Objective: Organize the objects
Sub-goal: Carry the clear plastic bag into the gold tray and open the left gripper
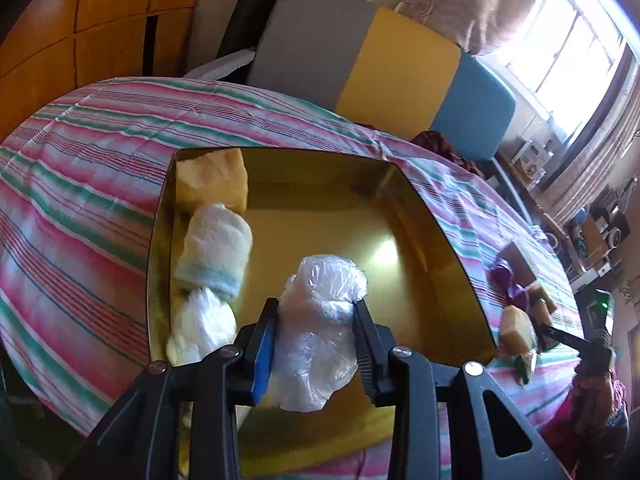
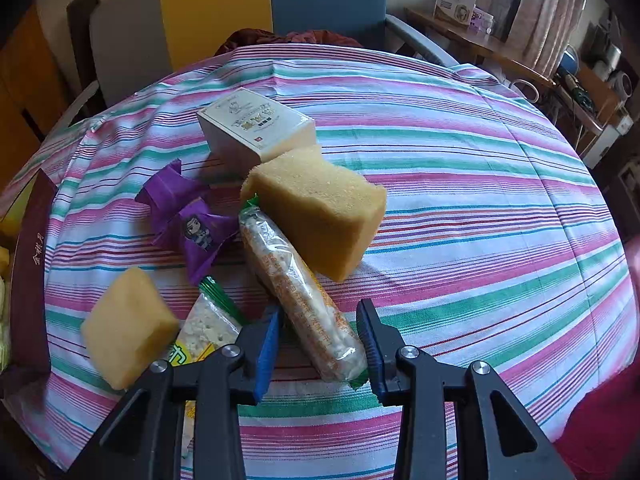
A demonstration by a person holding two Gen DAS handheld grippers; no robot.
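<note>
Right now my left gripper (image 1: 316,340) pinches a crinkly plastic bundle (image 1: 320,332) over the shiny gold box (image 1: 440,240). Only my right camera shows the spread right gripper (image 2: 318,344) straddling a clear-wrapped cracker roll (image 2: 296,292) beside porous sponges (image 2: 320,208) on the striped cloth (image 2: 480,200).

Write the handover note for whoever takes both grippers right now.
Left gripper: shut on the crumpled clear plastic bag, above the gold-lined open box.
Right gripper: open, straddling the long clear-wrapped cracker pack on the striped cloth; no grip yet.
Done: yellow sponge block, white and blue rolled towel and white bundle line the box's left wall.
Left: release the bag; then the cracker pack, two yellow sponges, purple wrapped candy, white carton, green-edged snack packet.
</note>
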